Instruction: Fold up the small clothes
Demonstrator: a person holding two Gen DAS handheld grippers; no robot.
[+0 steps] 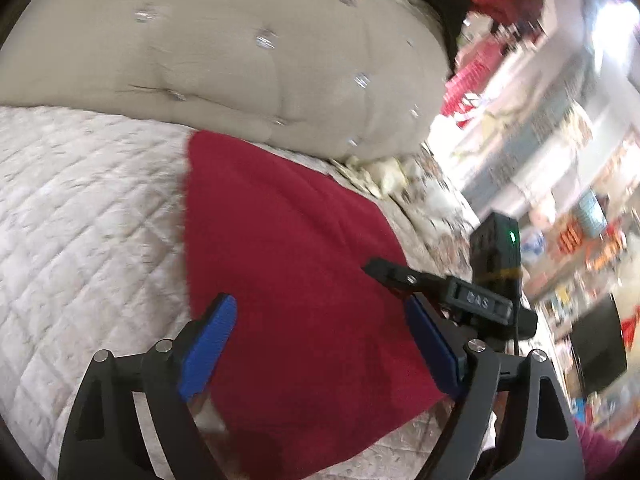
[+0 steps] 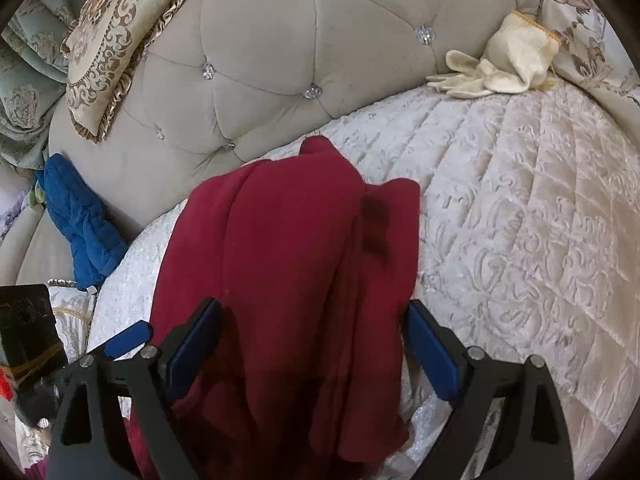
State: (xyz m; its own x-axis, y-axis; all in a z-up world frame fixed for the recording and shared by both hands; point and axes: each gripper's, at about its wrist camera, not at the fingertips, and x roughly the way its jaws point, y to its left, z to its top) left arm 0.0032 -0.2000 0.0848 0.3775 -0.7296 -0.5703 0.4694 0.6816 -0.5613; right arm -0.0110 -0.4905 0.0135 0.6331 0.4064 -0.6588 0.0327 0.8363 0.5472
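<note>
Below the tufted grey headboard [image 2: 280,60], a crimson fleece garment [image 2: 288,264] lies bunched on the white quilted bedspread [image 2: 520,220], both grippers [image 1: 320,328] [image 2: 312,344] spread wide, holding nothing, apparently poised for regrasping.

The garment [image 2: 288,264] lies on the bedspread [image 2: 520,220], headboard [image 2: 280,60] behind, gloves [image 2: 500,68] right.
</note>
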